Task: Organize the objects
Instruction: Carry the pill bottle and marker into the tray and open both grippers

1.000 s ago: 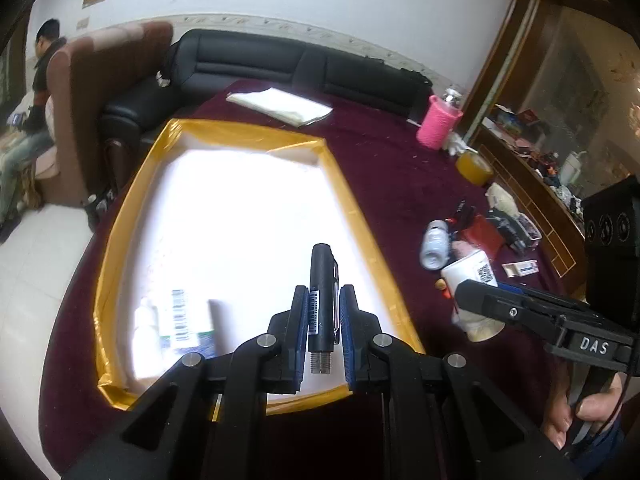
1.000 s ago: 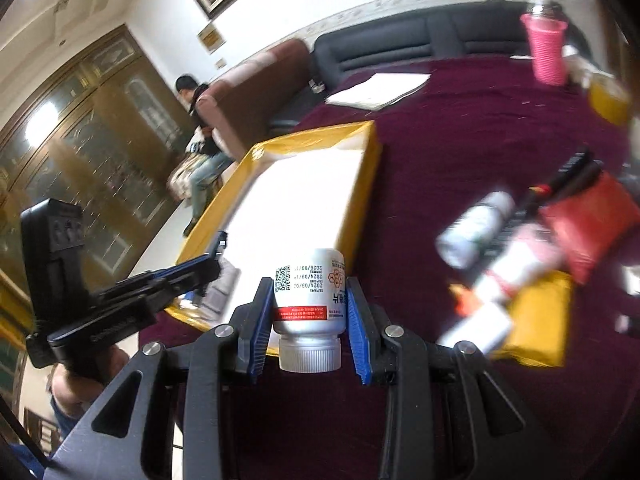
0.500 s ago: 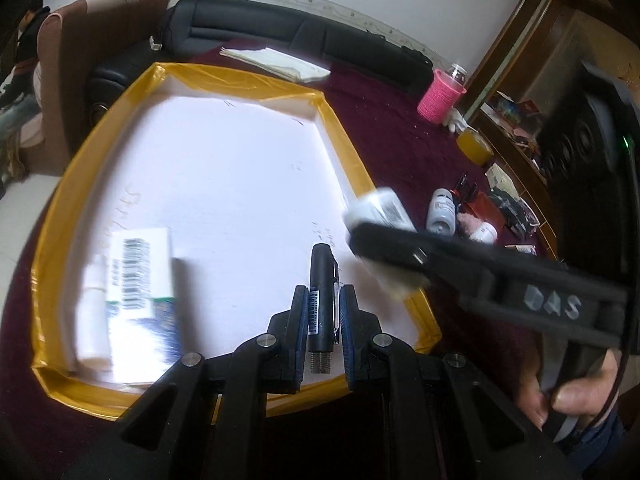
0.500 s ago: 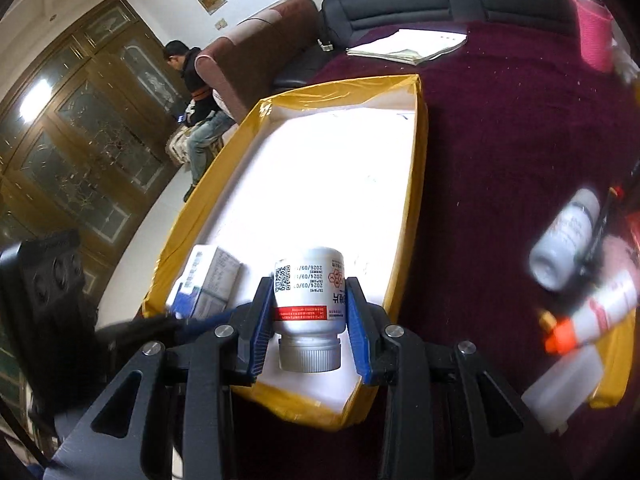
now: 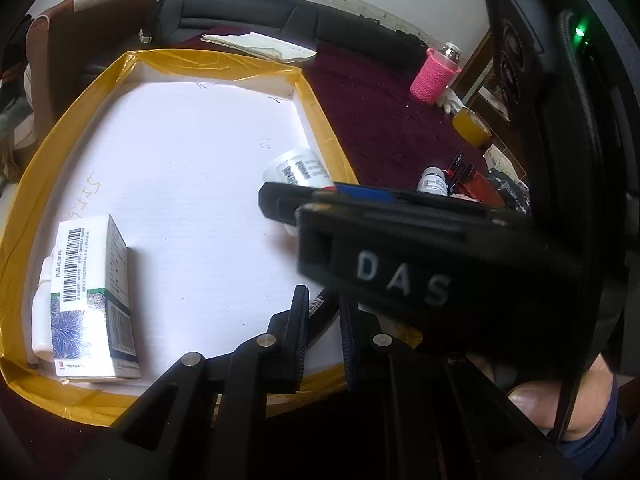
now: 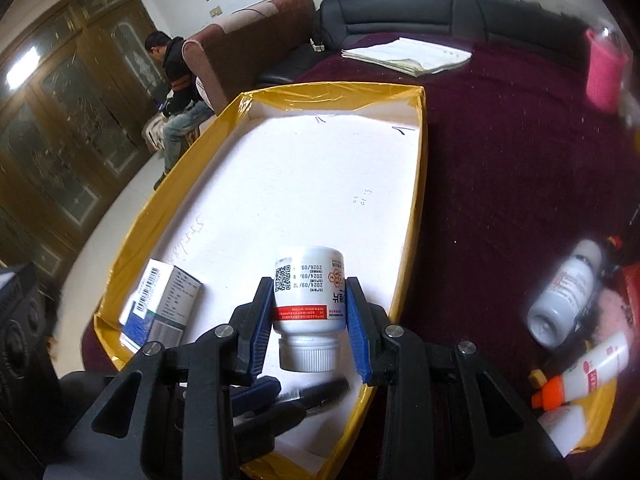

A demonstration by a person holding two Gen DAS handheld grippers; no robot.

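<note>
In the left wrist view, a white and blue cardboard medicine box (image 5: 94, 300) with a barcode lies at the left end of the shallow white tray with yellow taped rim (image 5: 320, 120), a small white plastic bottle (image 5: 40, 312) tucked just beside it against the rim. The left tool (image 5: 323, 316) is pinching a slim black marker pen (image 5: 320, 312) low over the tray's near edge. Further right, the right tool (image 6: 306, 316) grips a white plastic pill bottle with a red band (image 6: 308, 296), cap toward the camera, above the tray's right side. On the maroon cloth worktop (image 6: 500, 184) outside the tray lie another white bottle (image 6: 564, 296) and an orange-capped white tube (image 6: 584, 372), well apart from a pink knitted cup holder (image 5: 434, 78)
</note>
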